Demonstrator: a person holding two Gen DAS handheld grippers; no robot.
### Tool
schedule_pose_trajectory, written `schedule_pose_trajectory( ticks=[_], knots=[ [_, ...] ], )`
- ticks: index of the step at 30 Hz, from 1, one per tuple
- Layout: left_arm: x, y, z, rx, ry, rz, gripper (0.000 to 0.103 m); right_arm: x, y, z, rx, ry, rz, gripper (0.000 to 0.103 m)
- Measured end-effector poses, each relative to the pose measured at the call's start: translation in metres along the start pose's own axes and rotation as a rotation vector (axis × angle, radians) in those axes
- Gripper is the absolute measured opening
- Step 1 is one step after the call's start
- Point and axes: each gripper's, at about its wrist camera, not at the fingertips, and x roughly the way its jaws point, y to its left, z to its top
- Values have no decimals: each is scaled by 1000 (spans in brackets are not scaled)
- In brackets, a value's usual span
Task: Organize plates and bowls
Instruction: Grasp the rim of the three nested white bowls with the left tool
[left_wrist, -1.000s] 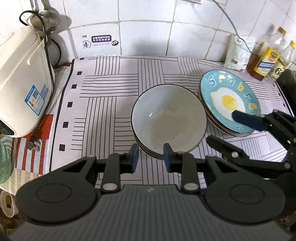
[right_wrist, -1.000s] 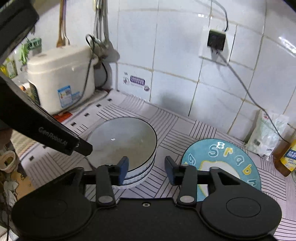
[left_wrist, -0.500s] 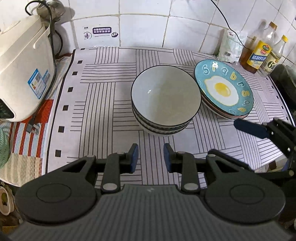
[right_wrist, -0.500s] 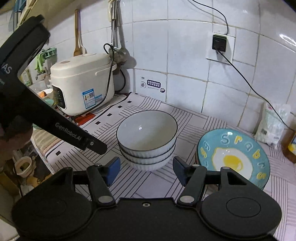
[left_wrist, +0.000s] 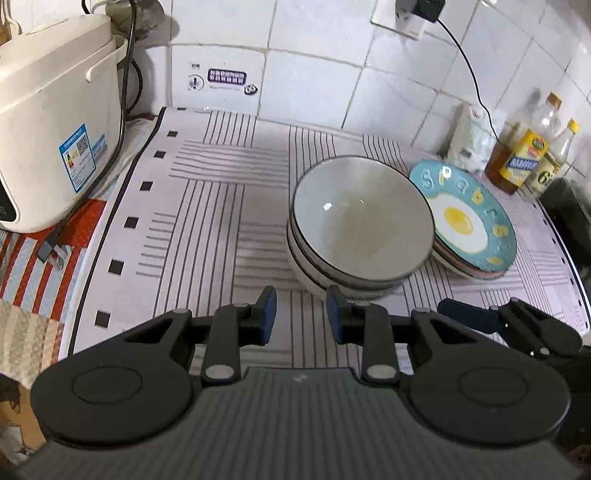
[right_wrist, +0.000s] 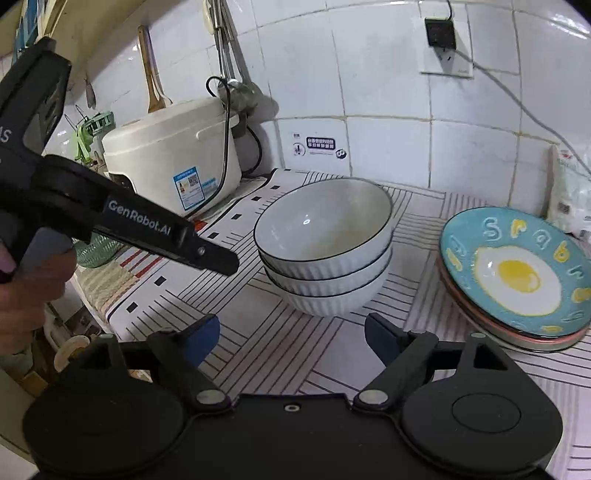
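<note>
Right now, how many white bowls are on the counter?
3. All sit nested in one stack on the striped mat, left of the fried-egg plate: one on top, one in the middle, one at the bottom. Any more nested inside would be hidden.

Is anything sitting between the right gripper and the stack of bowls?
Nothing visible does. The right gripper is open and empty, with only bare striped mat between its fingertips and the stack of bowls. The plate stack sits off to the right, and the left gripper to the left.
</note>
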Motion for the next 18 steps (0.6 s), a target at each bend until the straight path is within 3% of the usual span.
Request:
schedule_pose_trajectory(
  ticks=[10,18],
  knots=[
    [2,6,-3,-76,-69,-120,56,39,-15,-12,-23,-78,-102,90],
    [28,15,0,-227,-63,-170,61,76,-20,-10,-68,9,-79,92]
  ],
)
